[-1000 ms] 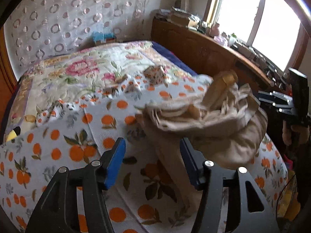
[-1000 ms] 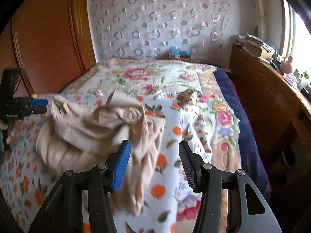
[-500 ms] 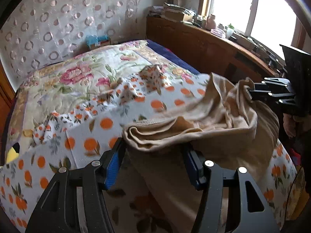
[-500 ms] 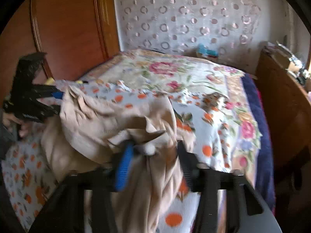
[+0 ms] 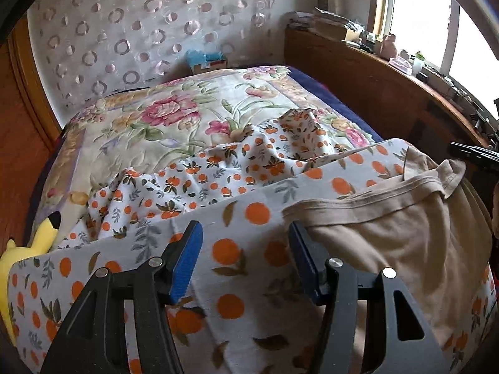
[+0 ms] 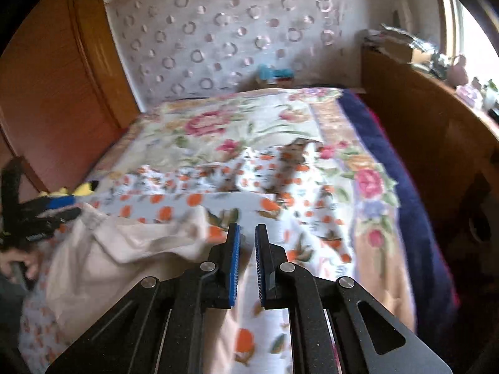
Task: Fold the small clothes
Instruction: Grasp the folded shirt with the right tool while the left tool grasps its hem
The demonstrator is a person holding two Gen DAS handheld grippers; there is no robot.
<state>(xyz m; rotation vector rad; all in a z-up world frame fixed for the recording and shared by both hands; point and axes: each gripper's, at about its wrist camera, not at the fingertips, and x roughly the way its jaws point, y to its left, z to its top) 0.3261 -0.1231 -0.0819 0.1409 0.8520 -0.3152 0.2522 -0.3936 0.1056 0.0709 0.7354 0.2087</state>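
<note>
A beige garment [image 5: 389,237] lies spread on the orange-print sheet [image 5: 237,305] at the right of the left wrist view, its ribbed hem running toward my left gripper [image 5: 244,249]. That gripper is open, with only sheet between its blue pads; the hem touches the outside of its right finger. In the right wrist view the beige garment [image 6: 124,258] stretches left from my right gripper [image 6: 247,252], whose pads stand narrow with a pinch of the fabric between them. My left gripper [image 6: 50,212] shows at that view's left edge, held by a hand [image 6: 18,265].
A floral quilt [image 5: 156,124] covers the far half of the bed. A yellow plush toy [image 5: 18,258] lies at the left edge. A wooden ledge [image 5: 389,93] with clutter runs along the right under the window, and a wooden wardrobe [image 6: 46,93] stands on the left.
The right gripper shut on the crumpled beige garment and drew it out, so the heap now lies flatter. The left gripper slid left; the cloth that lay between its pads now sits beside it.
</note>
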